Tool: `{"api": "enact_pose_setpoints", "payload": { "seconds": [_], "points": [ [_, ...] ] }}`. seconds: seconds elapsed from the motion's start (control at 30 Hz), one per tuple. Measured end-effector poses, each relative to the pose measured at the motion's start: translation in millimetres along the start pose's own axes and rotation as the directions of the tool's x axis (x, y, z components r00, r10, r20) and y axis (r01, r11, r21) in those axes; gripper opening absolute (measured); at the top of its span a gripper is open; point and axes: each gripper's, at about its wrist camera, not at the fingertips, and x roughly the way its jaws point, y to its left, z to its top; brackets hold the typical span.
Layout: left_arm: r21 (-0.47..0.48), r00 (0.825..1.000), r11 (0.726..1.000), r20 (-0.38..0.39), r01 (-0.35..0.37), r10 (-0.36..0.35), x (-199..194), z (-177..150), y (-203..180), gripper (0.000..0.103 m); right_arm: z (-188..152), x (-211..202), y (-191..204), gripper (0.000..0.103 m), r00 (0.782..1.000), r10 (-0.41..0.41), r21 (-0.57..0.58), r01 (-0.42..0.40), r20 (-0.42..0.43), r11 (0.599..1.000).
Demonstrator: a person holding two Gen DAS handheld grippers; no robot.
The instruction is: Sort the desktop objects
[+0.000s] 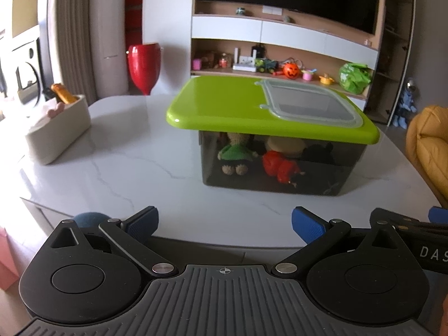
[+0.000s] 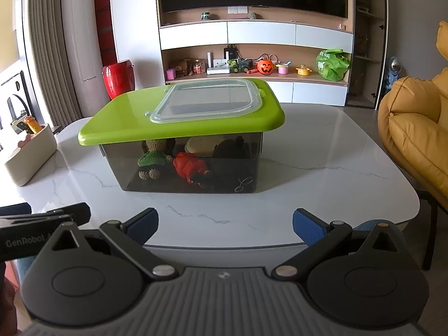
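A smoky transparent plastic storage box (image 2: 193, 168) with a lime-green lid (image 2: 126, 120) sits in the middle of the white marble-patterned bench (image 2: 322, 173). A clear inset flap (image 2: 208, 100) in the lid is closed. Inside the box lie a knitted doll in a green top (image 2: 152, 158), a red soft toy (image 2: 189, 168) and a dark plush (image 2: 229, 147). A cream rectangular organiser tray (image 1: 57, 130) stands near the bench's left edge. Left tool (image 1: 224, 225) and right tool (image 2: 225, 225) both hover at the near edge, blue-padded fingers spread wide, holding nothing
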Motion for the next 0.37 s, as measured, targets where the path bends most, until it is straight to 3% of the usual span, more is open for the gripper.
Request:
{"api": "enact_pose_setpoints", "payload": {
  "seconds": [0.37],
  "points": [
    [0.048,0.998,0.998,0.038,-0.052,0.050,-6.5,-2.2,-7.6,0.103,-1.1,1.5,1.2,0.103,1.000,0.007,-0.004,-0.007,-0.013,1.000]
  ]
}}
